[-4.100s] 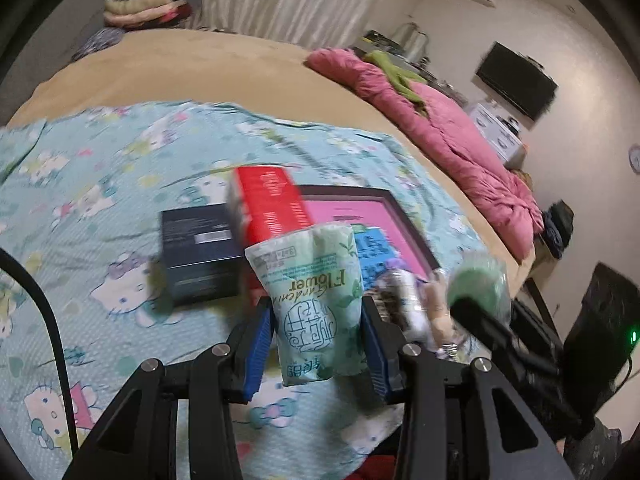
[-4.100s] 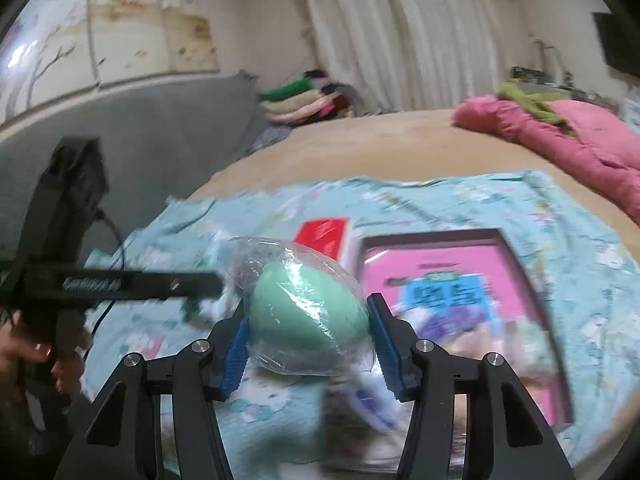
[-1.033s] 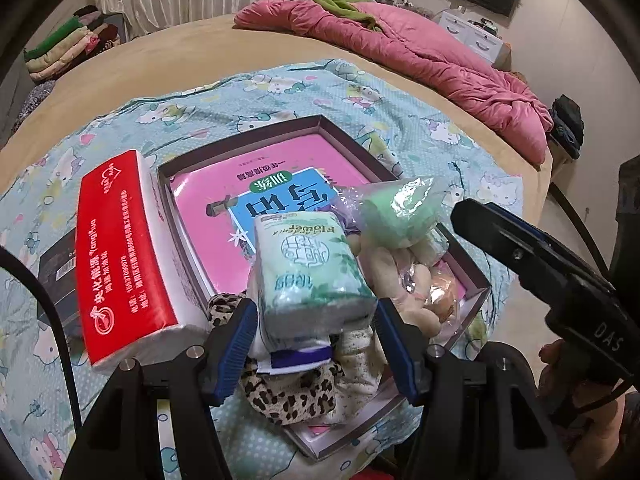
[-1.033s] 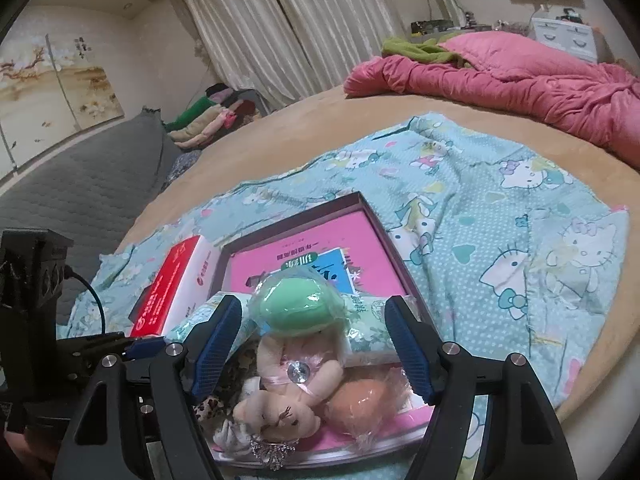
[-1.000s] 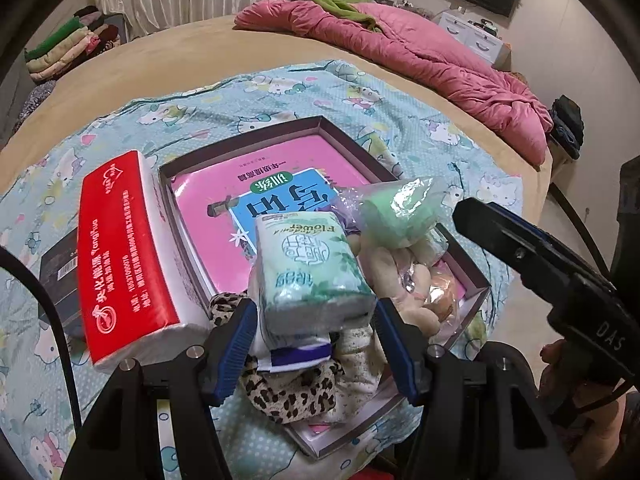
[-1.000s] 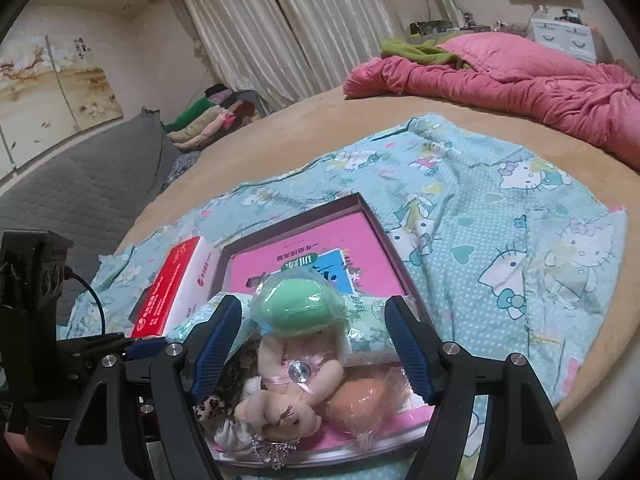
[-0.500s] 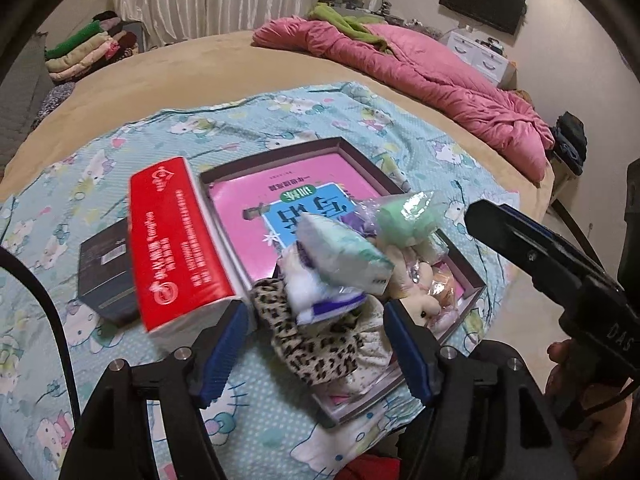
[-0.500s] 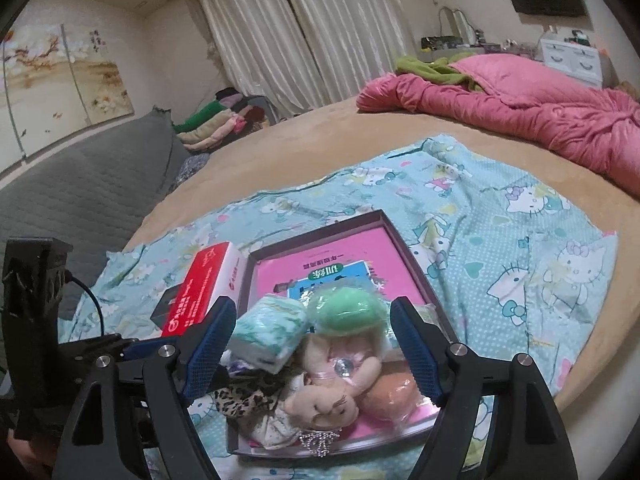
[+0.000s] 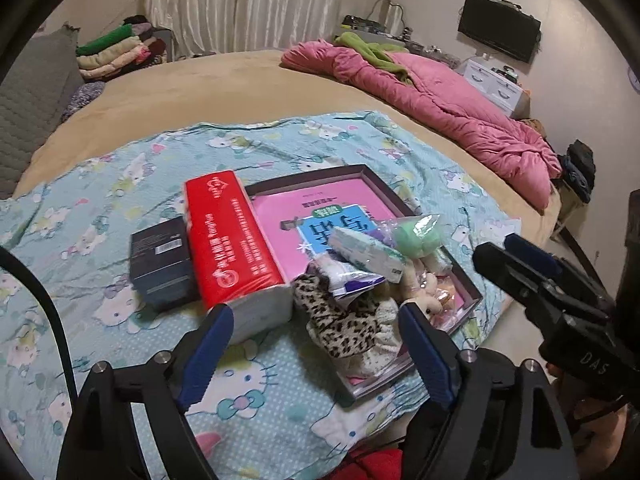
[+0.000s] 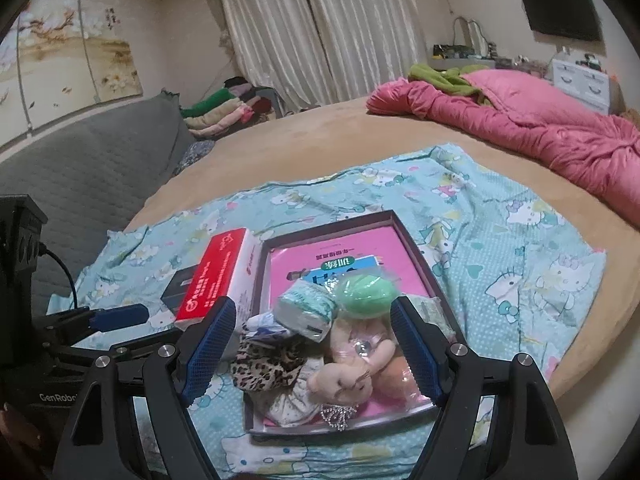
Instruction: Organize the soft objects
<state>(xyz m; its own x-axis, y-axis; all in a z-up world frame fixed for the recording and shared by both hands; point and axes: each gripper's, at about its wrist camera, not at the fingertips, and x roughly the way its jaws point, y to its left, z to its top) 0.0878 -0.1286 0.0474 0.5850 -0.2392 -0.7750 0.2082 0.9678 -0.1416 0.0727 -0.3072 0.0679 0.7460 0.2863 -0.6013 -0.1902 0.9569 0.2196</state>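
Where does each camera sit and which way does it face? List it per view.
Left wrist: on the left gripper, above the bed's near edge, facing the tray; jaws open; right gripper at right.
Right wrist: on the right gripper, facing the same tray; jaws open; left gripper at left.
Shared: tray, red tissue pack.

Pink quilt [image 9: 440,92] and folded clothes [image 9: 116,52] lie across the tan bed [image 9: 224,92]

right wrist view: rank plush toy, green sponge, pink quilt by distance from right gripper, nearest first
1. Plush toy, low in the tray between the right gripper fingers.
2. Green sponge, just beyond it, atop the pile.
3. Pink quilt, far right across the bed.
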